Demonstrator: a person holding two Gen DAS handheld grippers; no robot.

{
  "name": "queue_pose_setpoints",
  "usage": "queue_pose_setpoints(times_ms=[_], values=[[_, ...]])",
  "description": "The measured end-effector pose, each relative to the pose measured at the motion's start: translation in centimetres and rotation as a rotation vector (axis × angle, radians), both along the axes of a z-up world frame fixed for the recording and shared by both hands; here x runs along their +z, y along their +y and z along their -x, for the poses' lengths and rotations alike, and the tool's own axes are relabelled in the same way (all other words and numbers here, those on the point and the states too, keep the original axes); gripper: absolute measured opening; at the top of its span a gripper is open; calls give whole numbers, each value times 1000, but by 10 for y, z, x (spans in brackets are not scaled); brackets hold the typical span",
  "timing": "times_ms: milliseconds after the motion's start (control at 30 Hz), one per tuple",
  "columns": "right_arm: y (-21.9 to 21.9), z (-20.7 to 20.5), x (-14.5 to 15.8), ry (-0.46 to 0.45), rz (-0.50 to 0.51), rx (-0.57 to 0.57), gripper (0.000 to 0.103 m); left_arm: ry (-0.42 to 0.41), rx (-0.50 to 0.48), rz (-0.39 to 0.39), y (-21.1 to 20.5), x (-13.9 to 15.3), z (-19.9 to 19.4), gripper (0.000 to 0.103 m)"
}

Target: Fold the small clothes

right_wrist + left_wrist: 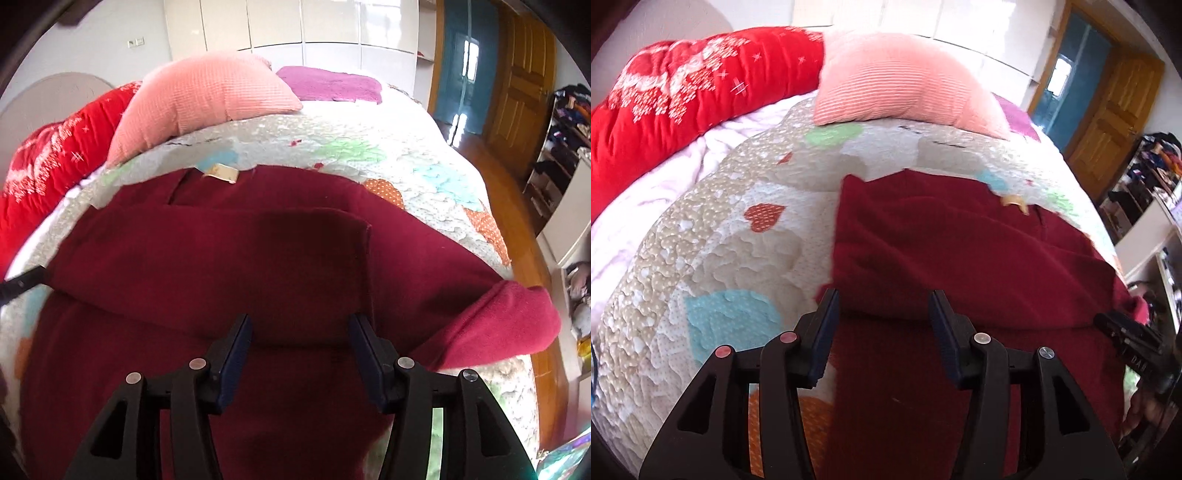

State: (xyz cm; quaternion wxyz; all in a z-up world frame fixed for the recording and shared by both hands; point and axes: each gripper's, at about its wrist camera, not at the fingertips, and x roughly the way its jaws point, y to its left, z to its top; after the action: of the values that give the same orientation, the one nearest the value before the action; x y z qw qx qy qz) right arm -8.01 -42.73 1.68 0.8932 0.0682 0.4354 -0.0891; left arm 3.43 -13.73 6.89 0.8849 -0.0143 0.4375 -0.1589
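Note:
A dark red garment point(945, 251) lies spread on the patchwork quilt point(731, 229), with a cream label point(1015, 202) at its far edge. My left gripper point(884, 299) is open and empty, just above the garment's near left part. In the right wrist view the same garment point(229, 243) has a flap folded across it and a sleeve point(506, 321) doubled over at the right. My right gripper point(301, 323) is open and empty over the garment's near middle. The right gripper also shows at the right edge of the left wrist view point(1130, 332).
A pink ribbed pillow point(905, 77) and a red blanket point(665, 103) lie at the head of the bed. A purple folded cloth point(332, 83) sits beyond the pillow. Wooden floor point(517, 229), a door point(524, 77) and shelves point(561, 147) are to the right of the bed.

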Motion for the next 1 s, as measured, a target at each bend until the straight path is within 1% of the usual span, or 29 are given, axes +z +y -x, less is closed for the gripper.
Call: queue_pose_setpoints(times_ms=[67,100,167,267,367,433,467,533,567,633,667,733,800,867,933,967,1000], values=[[-19,15,16,-65,-85,-37,54,-15,-27,-17,-10,2,9,49],[-28,22,20,-82,-99,-61,57,-14,-49,-23,-16,1,14,49],[-57,34,31,-98,-86,-150,61,-3,-79,-26,-27,-1,17,49],[-97,36,37,-68,-24,-278,63,20,-106,-30,-40,-8,21,49],[-123,18,27,2,1,-281,63,44,-123,-25,-50,-14,25,49],[-129,12,17,47,10,-260,63,47,-138,-33,-54,-16,27,49],[-129,11,13,74,37,-247,63,43,-140,-39,-56,-16,28,49],[-128,24,10,111,101,-256,64,37,-137,-46,-56,-16,28,49],[-127,33,9,111,118,-269,64,39,-131,-42,-54,-17,27,49],[-127,57,2,106,130,-299,73,51,-120,-28,-51,-19,25,49],[-127,70,-4,105,130,-308,74,58,-117,-24,-51,-20,25,49],[-138,88,-11,74,61,-319,76,73,-118,-23,-51,-24,25,49],[-152,99,-9,45,-59,-351,76,70,-127,-33,-52,-25,28,49],[-167,106,-5,5,-146,-395,76,62,-130,-40,-52,-25,30,49],[-179,103,-5,10,-150,-440,82,64,-123,-40,-51,-25,30,49],[-185,99,-7,23,-140,-452,83,69,-118,-36,-50,-26,29,49],[-194,92,-12,35,-154,-461,84,76,-115,-31,-49,-26,28,49]])
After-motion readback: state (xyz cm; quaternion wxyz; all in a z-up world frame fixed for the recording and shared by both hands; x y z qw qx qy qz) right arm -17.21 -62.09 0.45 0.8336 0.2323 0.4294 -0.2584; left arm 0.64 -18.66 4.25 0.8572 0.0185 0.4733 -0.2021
